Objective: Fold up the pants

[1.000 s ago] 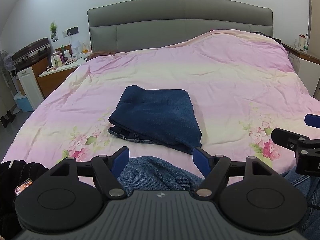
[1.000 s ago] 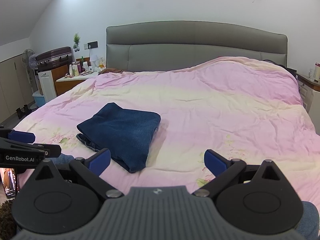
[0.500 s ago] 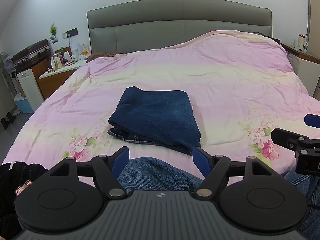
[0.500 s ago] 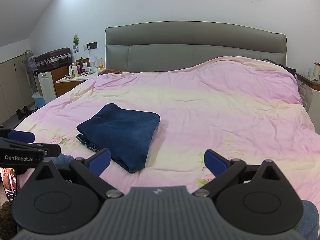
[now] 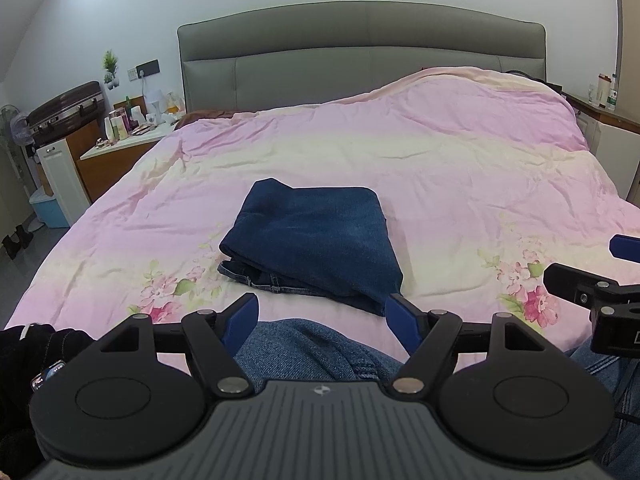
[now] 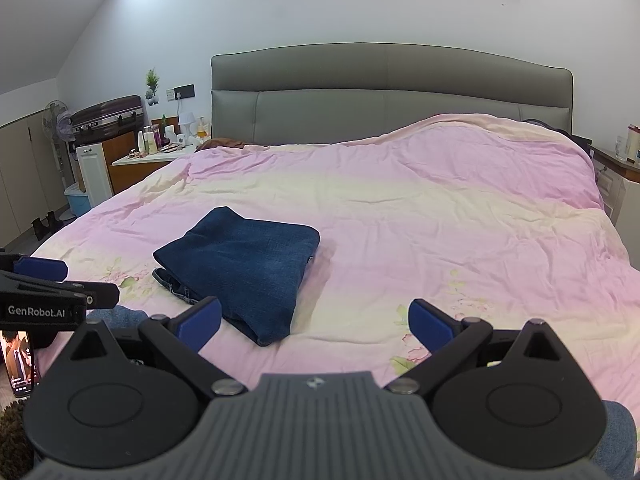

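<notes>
Dark blue jeans (image 5: 316, 240) lie folded into a compact rectangle on the pink bedspread (image 5: 440, 168), near the front middle of the bed; they also show in the right wrist view (image 6: 244, 268). My left gripper (image 5: 322, 318) is open and empty, held back from the jeans' near edge over the person's denim-clad knee (image 5: 316, 348). My right gripper (image 6: 314, 320) is open and empty, to the right of the jeans and apart from them. Each gripper shows at the edge of the other's view.
A grey headboard (image 6: 388, 92) stands at the back. A nightstand (image 5: 124, 148) with bottles and a suitcase (image 5: 64, 108) are at the left, another bedside unit (image 5: 608, 136) at the right. A phone (image 6: 18, 362) sits at the lower left.
Both grippers have drawn slightly back and up from the bed. The folded jeans have not moved, and both grippers stay open.
</notes>
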Action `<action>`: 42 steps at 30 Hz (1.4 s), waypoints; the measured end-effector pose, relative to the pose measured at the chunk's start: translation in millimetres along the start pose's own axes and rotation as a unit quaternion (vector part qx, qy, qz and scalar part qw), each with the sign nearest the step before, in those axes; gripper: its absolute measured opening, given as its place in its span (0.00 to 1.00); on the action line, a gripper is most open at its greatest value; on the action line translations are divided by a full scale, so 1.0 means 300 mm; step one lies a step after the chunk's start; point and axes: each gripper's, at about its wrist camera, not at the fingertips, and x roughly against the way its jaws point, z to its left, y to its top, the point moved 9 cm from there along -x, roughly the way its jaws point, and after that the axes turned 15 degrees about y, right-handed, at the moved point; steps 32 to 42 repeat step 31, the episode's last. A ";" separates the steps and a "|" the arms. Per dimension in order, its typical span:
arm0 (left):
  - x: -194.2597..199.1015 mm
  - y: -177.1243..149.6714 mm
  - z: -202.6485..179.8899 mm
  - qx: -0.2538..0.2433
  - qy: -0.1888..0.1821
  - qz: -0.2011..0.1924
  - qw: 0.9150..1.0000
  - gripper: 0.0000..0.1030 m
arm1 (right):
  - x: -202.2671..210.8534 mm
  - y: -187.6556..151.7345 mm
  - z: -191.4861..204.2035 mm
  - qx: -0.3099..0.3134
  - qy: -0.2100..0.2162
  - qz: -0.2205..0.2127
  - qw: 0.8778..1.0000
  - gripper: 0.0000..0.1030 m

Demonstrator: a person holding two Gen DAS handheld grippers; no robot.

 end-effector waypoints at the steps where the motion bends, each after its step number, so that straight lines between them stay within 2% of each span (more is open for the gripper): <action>1: 0.001 -0.001 0.001 -0.001 0.000 -0.002 1.000 0.83 | 0.000 0.000 0.000 0.000 0.000 0.000 1.000 0.93; 19: 0.017 0.004 0.001 -0.010 -0.004 -0.020 1.000 0.83 | 0.005 0.001 0.001 0.000 0.001 0.001 1.000 0.93; 42: 0.019 0.007 0.004 -0.011 -0.004 -0.020 1.000 0.83 | 0.006 0.002 0.001 0.000 0.001 0.002 1.000 0.93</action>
